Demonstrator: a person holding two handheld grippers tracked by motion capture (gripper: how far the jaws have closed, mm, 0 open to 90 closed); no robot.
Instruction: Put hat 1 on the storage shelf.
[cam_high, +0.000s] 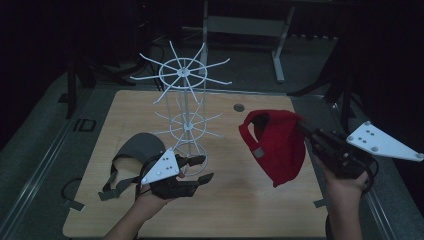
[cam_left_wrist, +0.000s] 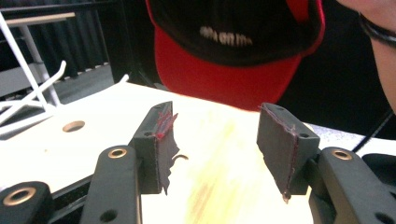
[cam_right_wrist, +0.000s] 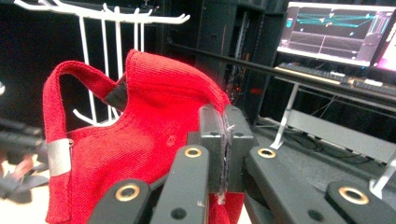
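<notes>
The right gripper (cam_high: 306, 131) pinches a red cap (cam_high: 276, 145) and holds it above the table's (cam_high: 250, 210) right side, right of the white rack (cam_high: 184, 107). The left gripper (cam_high: 203, 169), jaws spread and empty, sits low near a grey visor (cam_high: 140, 147).

- The room is dim, its walls lost in darkness.
- A pale wooden table (cam_high: 280, 200) stands on grey floor (cam_high: 40, 135).
- A grey metal frame (cam_high: 277, 30) stands behind it.
- A lit monitor (cam_right_wrist: 334, 30) glows nearby.
</notes>
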